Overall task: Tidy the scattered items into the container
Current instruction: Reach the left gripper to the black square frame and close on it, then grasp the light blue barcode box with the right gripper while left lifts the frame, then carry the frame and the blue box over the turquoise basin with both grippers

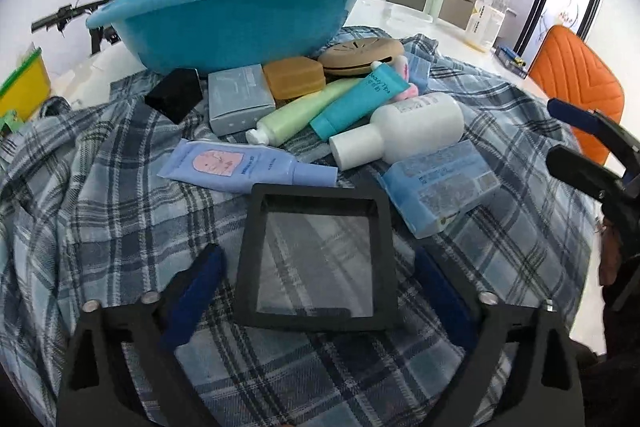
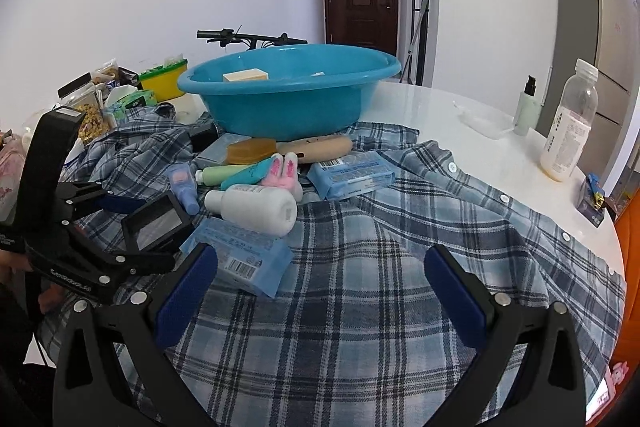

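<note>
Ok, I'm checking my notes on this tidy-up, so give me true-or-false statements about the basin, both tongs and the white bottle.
The blue basin holds something: true, a pale block lies inside.
The left tongs clamp the black frame: false, they stand open astride it.
The white bottle stands upright: false, it lies on its side.
The right tongs are empty: true, open over the plaid shirt.

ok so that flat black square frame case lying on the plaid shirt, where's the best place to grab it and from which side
Take the black frame case by its two opposite side rails, coming down from above and from the near edge. It lies flat on the plaid shirt, clear on both sides. Its clear middle panel looks thin, so better not squeezed. The left gripper already straddles it with jaws open, apparently not yet pressing.
</note>
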Tool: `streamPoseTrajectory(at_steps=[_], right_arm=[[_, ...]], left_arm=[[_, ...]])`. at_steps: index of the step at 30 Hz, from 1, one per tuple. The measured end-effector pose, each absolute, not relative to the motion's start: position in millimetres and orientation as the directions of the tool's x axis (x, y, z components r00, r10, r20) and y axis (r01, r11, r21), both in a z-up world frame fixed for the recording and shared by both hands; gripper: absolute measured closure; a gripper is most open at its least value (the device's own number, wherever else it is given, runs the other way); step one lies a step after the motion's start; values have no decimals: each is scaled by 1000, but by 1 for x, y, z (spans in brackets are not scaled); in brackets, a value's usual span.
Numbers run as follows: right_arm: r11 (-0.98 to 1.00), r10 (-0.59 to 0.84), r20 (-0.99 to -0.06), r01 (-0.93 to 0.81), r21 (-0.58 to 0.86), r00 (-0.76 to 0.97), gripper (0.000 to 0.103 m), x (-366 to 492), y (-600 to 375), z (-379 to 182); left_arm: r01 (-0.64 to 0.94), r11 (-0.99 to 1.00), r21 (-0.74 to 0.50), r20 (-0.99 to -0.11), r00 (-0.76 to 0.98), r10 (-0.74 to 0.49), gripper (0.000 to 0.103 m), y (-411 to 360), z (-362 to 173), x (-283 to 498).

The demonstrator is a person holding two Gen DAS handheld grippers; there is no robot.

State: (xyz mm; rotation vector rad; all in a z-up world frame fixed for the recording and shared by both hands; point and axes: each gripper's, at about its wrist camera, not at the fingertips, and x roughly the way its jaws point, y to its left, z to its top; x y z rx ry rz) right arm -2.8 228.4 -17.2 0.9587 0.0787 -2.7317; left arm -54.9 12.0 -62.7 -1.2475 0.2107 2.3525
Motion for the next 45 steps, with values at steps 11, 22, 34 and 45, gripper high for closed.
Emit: streamPoseTrajectory(at_steps=[11, 22, 34, 45], right_arm=[[-963, -234, -627, 267, 43, -743, 0, -2, 224, -19], [-902, -366, -694, 419, 102, -619, 0, -30, 202, -36], [-815, -379, -761, 579, 5, -527, 28, -44, 169, -52], [-737, -353, -797, 671, -87, -491, 58, -31, 156, -56]], left_arm=[[-451, -890, -72, -791, -518, 326, 31, 7, -55, -48], [-414, -902, -120, -721, -588, 366, 31, -11, -31, -19], [-373, -911, -177, -671, -631, 389, 31, -36, -20, -2], [-361, -909, -206, -674, -621, 400, 31, -38, -27, -3]])
